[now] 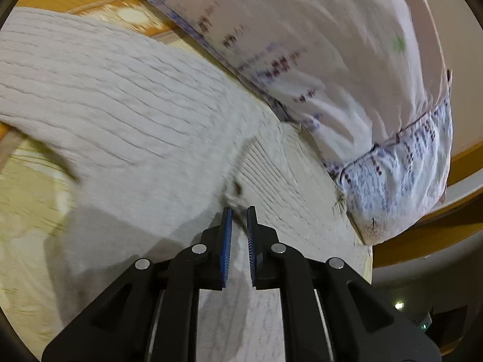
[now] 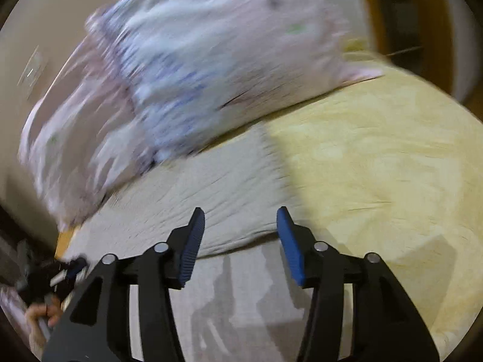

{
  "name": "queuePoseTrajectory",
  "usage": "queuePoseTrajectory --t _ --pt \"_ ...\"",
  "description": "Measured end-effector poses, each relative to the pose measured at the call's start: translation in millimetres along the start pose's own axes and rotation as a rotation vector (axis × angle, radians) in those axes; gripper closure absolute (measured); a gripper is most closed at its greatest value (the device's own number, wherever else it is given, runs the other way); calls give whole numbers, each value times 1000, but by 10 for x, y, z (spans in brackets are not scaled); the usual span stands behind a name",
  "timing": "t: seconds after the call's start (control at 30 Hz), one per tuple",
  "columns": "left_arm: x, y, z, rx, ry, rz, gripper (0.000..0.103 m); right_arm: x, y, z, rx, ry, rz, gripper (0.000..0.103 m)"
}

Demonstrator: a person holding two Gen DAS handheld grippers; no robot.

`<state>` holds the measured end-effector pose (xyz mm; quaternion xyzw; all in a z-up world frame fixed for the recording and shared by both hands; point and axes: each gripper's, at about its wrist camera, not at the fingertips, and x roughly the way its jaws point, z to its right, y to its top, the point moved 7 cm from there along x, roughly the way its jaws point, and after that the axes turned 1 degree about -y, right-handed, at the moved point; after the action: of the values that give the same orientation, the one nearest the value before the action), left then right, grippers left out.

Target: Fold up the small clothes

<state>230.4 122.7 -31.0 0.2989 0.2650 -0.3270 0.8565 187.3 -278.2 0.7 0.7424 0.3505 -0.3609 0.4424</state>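
Note:
A pale grey ribbed knit garment (image 1: 126,99) lies spread on the bed. My left gripper (image 1: 239,214) is shut on a bunched fold of the knit near its ribbed hem, and cloth runs between the blue pads. In the right wrist view the same knit garment (image 2: 211,187) lies under my right gripper (image 2: 240,220), which is open and empty just above the cloth. The left gripper and the hand holding it (image 2: 51,274) show at the lower left of that view.
A large pillow (image 1: 332,69) in a white case with a purple print lies along the far side of the knit, also in the right wrist view (image 2: 187,69). A yellow bedsheet (image 2: 377,157) covers the bed. An orange wooden frame (image 1: 422,238) edges the bed.

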Motion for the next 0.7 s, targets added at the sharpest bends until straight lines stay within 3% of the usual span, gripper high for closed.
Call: queuePoseTrajectory --t 0.07,0.13,0.17,0.23,0.3,0.37,0.53,0.7 --pt "-146 56 -98 -10 -6 12 81 213 -67 -187 -77 6 -71 53" --pt "-289 103 -189 -19 1 33 55 364 -117 -358 -140 3 -110 53" --pt "-414 144 -260 -20 7 59 51 454 -153 -440 -185 -9 -136 51" --pt "-655 221 -412 -21 24 101 47 581 -251 -532 -271 -51 -177 44" --pt "-877 306 -593 -37 59 140 44 586 -314 -611 -340 -72 -165 31" --pt "-1089 395 -805 -60 81 181 44 582 -341 -635 -349 -68 -158 27" --pt "-1420 559 -1313 -175 140 230 44 500 -299 -581 -271 -16 -160 26" --pt "-1449 650 -1536 -275 132 252 45 461 -297 -638 -250 -1 -160 26"
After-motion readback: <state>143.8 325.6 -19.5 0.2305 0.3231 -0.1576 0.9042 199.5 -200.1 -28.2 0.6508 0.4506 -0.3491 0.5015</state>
